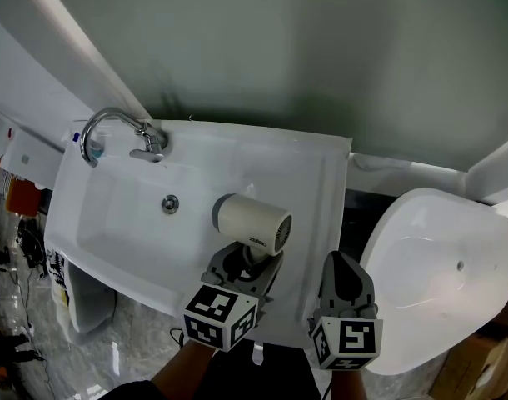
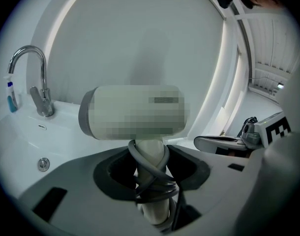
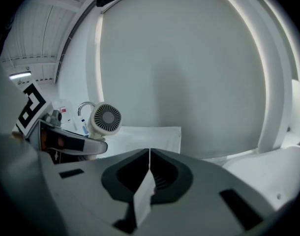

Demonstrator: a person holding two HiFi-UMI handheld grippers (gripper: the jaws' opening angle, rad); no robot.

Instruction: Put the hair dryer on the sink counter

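Note:
A cream hair dryer [image 1: 252, 222] with a grey cord wound round its handle is held by my left gripper [image 1: 247, 261], whose jaws are shut on the handle. In the left gripper view the dryer's barrel [image 2: 135, 113] lies level above the left gripper [image 2: 151, 181]. It hangs over the right part of the white sink counter [image 1: 321, 190]. My right gripper [image 1: 344, 265] is shut with nothing in it, near the counter's front right corner. The right gripper view shows the right gripper [image 3: 149, 154] with its jaws together and the dryer's rear grille [image 3: 105, 118] to its left.
A chrome faucet [image 1: 112, 127] stands at the basin's back left, and the drain [image 1: 170, 204] lies in the bowl. A white toilet [image 1: 437, 273] sits just right of the sink. Grey wall runs behind, and bottles stand on a shelf [image 1: 12, 165] at far left.

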